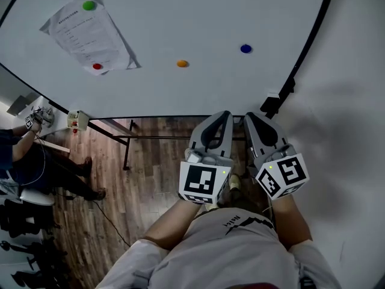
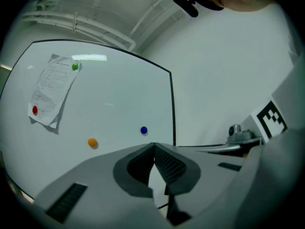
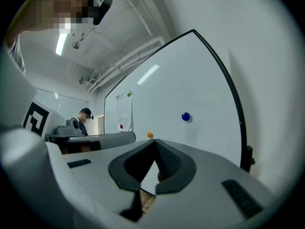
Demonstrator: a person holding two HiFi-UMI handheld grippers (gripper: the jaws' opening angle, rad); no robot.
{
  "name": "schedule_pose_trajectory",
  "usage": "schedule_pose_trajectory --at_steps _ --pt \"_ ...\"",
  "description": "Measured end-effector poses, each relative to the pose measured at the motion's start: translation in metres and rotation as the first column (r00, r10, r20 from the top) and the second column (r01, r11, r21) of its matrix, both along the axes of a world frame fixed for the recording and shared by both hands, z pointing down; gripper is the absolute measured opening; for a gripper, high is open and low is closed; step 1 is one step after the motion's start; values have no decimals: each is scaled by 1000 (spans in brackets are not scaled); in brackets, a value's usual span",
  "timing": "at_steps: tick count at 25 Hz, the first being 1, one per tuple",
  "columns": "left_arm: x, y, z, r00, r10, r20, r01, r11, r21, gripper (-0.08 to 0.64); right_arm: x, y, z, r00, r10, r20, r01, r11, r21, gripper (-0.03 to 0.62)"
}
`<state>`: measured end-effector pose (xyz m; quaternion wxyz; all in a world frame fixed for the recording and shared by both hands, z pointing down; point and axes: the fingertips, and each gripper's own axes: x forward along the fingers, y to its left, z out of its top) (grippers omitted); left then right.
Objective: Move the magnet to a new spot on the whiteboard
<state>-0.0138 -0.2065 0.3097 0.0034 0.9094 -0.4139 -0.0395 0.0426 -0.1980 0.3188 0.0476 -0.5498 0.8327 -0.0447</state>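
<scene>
The left gripper [image 1: 224, 114] and right gripper [image 1: 250, 115] both have jaws together, empty. The orange magnet [image 1: 182, 63] and blue magnet [image 1: 245, 49] sit on the whiteboard [image 1: 180, 17], well ahead of the jaws. A magnet is likely small, hard, light and slick: pinch its rim.

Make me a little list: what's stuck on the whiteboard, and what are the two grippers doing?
board: whiteboard, upright
paper: upper left, green magnet at its top, red magnet at its bottom
loose magnets: orange magnet in the middle, blue magnet to its right
left gripper: shut, empty, not touching the board
right gripper: shut, empty, not touching the board
</scene>
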Motion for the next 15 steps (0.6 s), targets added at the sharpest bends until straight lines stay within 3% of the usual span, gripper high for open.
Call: schedule_pose_trajectory --at_steps 15 --pt "-30 11 1 998 -62 -6 62 998 7 12 -29 9 -2 999 -47 -26 47 999 11 12"
